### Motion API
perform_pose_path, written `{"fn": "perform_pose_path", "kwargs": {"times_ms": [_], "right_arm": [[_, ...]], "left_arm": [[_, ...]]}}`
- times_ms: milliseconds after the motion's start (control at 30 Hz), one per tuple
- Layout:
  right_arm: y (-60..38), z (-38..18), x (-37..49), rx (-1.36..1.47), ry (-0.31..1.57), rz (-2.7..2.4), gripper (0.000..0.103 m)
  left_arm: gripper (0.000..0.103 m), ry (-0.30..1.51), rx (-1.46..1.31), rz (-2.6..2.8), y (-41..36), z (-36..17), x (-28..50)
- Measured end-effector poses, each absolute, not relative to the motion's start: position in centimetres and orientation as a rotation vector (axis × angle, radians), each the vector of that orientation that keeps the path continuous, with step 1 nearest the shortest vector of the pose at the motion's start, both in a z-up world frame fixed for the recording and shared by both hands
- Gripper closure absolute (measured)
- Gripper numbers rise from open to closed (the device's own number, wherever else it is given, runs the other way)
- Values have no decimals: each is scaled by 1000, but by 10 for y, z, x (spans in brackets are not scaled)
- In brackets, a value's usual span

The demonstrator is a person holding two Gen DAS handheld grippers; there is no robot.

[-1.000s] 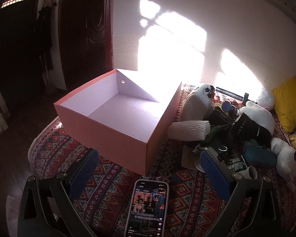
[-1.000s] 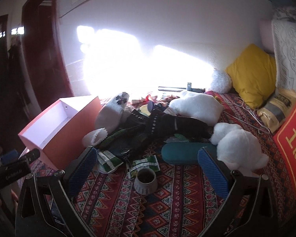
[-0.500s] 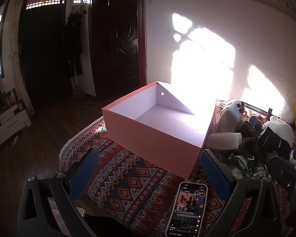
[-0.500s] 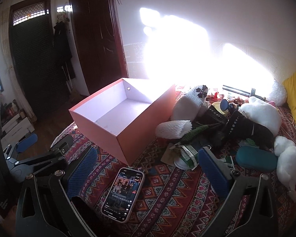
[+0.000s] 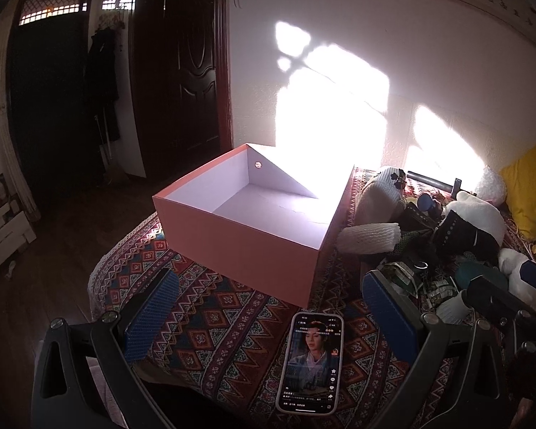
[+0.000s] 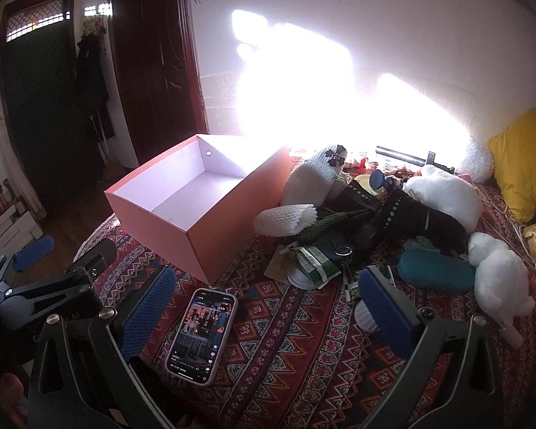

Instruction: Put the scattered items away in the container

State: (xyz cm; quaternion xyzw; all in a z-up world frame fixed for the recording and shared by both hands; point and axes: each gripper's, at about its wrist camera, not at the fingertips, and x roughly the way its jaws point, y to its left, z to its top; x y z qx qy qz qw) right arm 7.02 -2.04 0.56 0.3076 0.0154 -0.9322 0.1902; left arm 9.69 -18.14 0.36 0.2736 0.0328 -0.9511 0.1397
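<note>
Honestly, with both my left gripper (image 5: 268, 318) and right gripper (image 6: 264, 312) spread and empty, I risk snagging the phone (image 6: 202, 336) at lower centre instead of the tangled pile (image 6: 368, 221) right of the empty box (image 6: 196, 200).

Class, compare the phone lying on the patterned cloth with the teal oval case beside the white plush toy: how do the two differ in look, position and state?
The phone is flat, rectangular and lit, showing a video; the teal case is rounded, matte and closed. The phone lies alone in front of the pink box; the teal case sits at the edge of the clutter, next to the white plush toy. Both rest on the patterned cloth, outside the box.
</note>
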Motion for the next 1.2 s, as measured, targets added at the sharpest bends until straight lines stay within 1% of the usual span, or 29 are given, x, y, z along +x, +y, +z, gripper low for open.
{"fn": "perform_pose_path", "kwargs": {"times_ms": [133, 267, 500, 733, 1200], "right_arm": [[0, 9, 88, 884, -4, -2662, 1], [16, 14, 108, 893, -21, -2693, 1], [39, 30, 151, 900, 13, -2740, 1], [58, 50, 196, 857, 30, -2777, 1], [73, 58, 239, 847, 46, -2824, 1]], "left_arm": [[0, 42, 804, -2792, -159, 7, 108], [0, 35, 813, -2826, -145, 13, 127], [0, -4, 824, -2883, -123, 25, 165], [0, -37, 764, -2931, -105, 45, 202], [0, -48, 747, -3007, -87, 60, 234]]}}
